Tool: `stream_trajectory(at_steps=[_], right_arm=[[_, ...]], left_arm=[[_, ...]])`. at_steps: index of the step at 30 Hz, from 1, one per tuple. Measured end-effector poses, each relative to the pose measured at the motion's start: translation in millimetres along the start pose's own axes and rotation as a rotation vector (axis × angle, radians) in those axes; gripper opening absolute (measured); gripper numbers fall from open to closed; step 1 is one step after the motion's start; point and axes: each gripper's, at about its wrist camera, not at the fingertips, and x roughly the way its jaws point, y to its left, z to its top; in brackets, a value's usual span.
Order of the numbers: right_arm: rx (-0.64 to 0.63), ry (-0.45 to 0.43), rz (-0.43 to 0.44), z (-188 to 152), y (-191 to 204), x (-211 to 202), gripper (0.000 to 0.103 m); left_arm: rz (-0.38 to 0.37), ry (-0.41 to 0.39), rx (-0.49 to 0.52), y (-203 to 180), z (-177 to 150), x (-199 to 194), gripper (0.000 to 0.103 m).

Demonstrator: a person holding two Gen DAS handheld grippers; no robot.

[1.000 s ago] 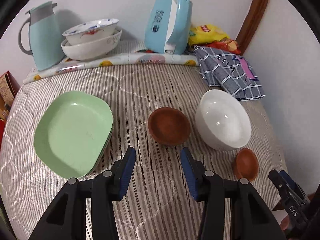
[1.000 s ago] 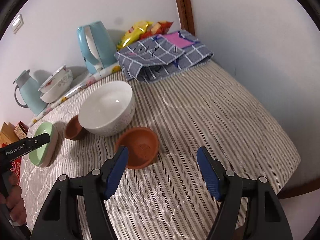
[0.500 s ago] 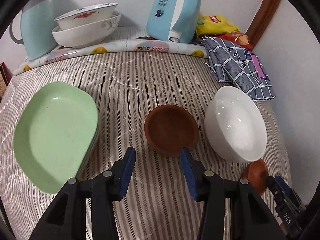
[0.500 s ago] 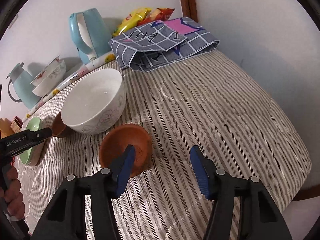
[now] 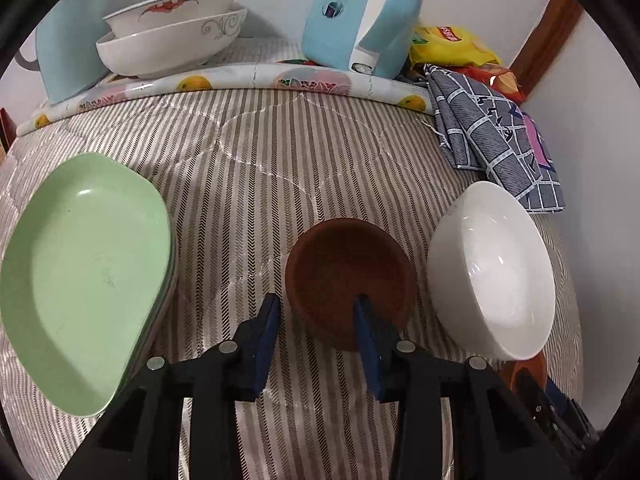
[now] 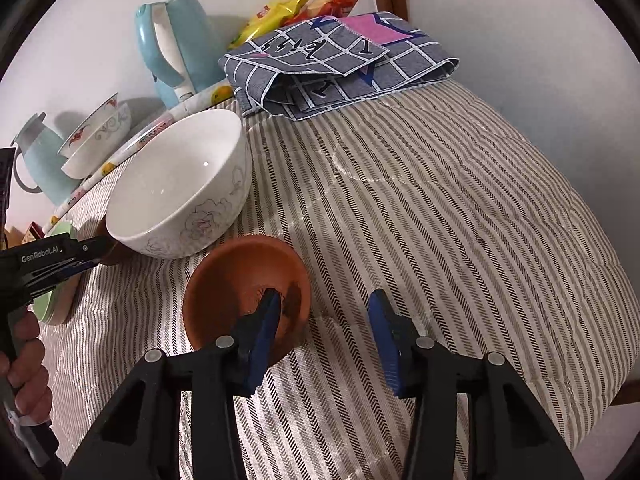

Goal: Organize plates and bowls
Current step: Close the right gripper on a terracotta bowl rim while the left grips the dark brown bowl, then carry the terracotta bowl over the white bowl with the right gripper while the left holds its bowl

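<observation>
Item: striped quilted tabletop [image 5: 248,184] against white wall. My left gripper [image 5: 316,312] closing astride dark-brown bowl's [image 5: 340,260] rim; right gripper [image 6: 324,300] closing astride terracotta bowl's [image 6: 236,276] rim; neither clamped. Both beside large white bowl [image 6: 176,188].

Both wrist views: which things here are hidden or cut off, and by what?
- Left wrist view: the second brown bowl is mostly behind the white bowl.
- Left wrist view: the blue jug is cut off by the lens edge.
- Right wrist view: the green plates are mostly behind the left gripper.
- Right wrist view: the first brown bowl shows only a sliver.
</observation>
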Motion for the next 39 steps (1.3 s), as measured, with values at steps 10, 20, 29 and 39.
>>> stream_trajectory(at_steps=[10,20,29,39], right_arm=[[-0.021,-0.011,-0.013,4,5,6,0.035],[-0.035,-0.026,0.013,2,14,3,0.012],[-0.042,-0.05,0.022,-2,15,-10,0.008],[-0.036,-0.063,0.016,-6,18,-23,0.008]], left_arm=[[0.007,0.002,0.001,0,5,11,0.027],[0.035,-0.013,0.021,-2,4,7,0.014],[0.01,-0.027,0.048,-7,-4,-6,0.008],[-0.004,-0.023,0.064,-8,-16,-18,0.008]])
